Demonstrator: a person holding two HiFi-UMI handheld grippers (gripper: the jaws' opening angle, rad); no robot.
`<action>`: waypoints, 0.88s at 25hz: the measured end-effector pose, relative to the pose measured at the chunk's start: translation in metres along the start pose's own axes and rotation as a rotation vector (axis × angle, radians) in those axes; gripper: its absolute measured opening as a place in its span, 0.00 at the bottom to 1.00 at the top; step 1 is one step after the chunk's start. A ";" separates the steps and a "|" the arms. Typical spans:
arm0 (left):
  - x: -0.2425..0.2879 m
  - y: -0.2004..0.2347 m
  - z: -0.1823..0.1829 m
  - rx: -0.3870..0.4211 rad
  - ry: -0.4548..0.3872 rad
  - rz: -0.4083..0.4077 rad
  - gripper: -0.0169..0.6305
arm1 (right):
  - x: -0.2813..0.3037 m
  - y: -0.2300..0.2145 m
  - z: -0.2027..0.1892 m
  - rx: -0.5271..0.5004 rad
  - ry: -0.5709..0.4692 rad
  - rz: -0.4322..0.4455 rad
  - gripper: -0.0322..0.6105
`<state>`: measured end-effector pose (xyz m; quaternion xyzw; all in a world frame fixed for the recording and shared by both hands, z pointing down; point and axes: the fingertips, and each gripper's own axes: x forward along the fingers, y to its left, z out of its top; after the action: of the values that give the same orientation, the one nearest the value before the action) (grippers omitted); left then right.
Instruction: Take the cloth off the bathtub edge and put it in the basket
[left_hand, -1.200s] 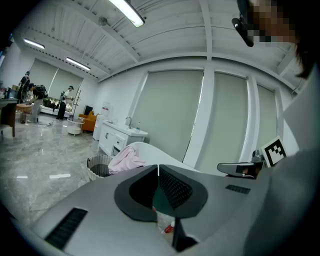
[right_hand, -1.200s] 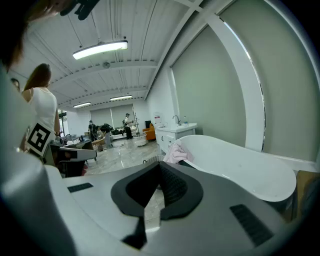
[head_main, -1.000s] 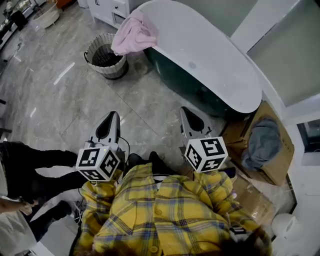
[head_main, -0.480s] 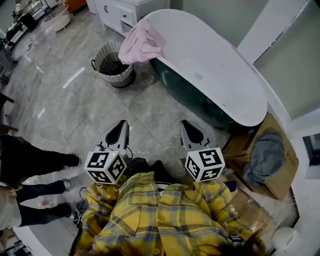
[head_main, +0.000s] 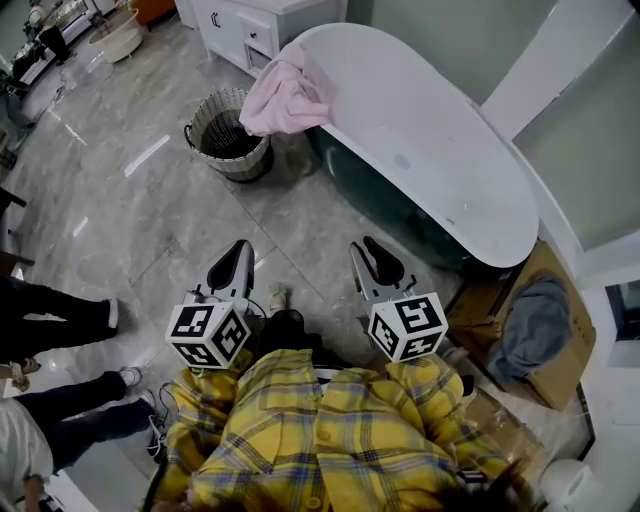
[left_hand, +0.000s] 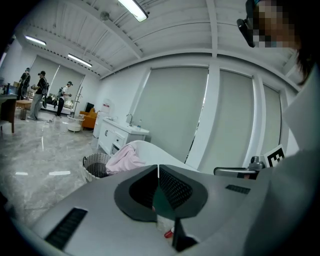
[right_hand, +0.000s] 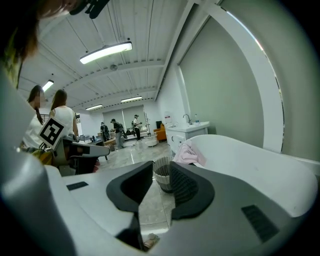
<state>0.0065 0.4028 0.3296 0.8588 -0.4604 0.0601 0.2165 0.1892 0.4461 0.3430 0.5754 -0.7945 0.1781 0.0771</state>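
Right gripper view: the right gripper (right_hand: 160, 172) has just been opening, narrow and empty, likely readying for the cloth (right_hand: 189, 153); the left gripper (left_hand: 158, 172) is closed, empty.

The cloth (head_main: 290, 95) is soft pink fabric, matt and rumpled. The bathtub (head_main: 430, 150) is smooth and glossy, white within and dark green on its outer wall. The basket (head_main: 238, 158) is rough, pale wickerwork. The floor (head_main: 130, 220) is polished grey stone-look tile with bright reflections. The box (head_main: 578, 340) is matt brown cardboard.
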 end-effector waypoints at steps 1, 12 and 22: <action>0.006 0.007 0.003 -0.002 -0.002 0.000 0.06 | 0.009 0.001 0.003 -0.005 0.001 0.008 0.22; 0.062 0.104 0.046 -0.020 0.005 0.008 0.06 | 0.129 0.006 0.034 -0.046 0.040 0.002 0.31; 0.089 0.177 0.062 -0.033 0.045 0.006 0.06 | 0.210 0.014 0.049 -0.028 0.064 -0.029 0.37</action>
<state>-0.0937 0.2228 0.3569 0.8522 -0.4589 0.0725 0.2406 0.1117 0.2453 0.3639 0.5799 -0.7856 0.1839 0.1131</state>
